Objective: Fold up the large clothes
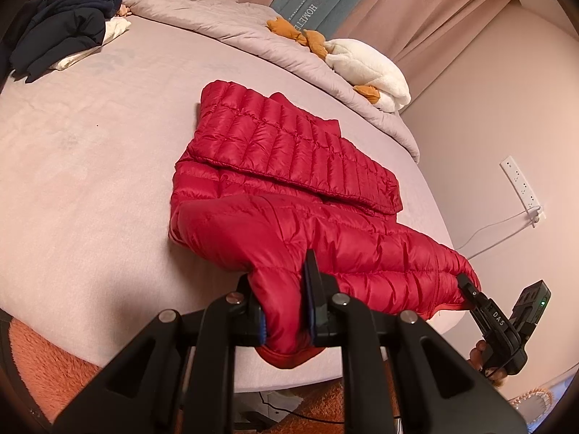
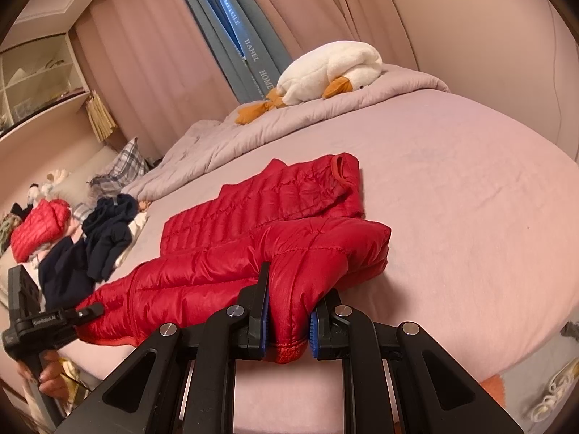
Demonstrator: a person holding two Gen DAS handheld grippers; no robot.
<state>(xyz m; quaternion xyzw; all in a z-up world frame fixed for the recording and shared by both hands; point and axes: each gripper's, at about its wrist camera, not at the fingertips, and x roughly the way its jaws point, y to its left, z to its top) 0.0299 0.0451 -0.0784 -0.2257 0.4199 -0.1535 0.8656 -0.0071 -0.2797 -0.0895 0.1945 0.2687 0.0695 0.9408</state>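
Red puffer jacket (image 1: 289, 188) lies partly folded on the pink bed (image 1: 90, 181) near its front edge, hem overhanging — both tools reach in low from that edge. Left gripper (image 1: 286, 322) is clamped on one bottom corner; right gripper (image 2: 287, 329) is closed on the other, both pointing toward the bed's far side.

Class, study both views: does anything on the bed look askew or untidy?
Yes. The dark navy garments lie crumpled in a heap, unfolded; the red quilted puffer jacket sits diagonally, half-folded, both grippers clamping its near edge.
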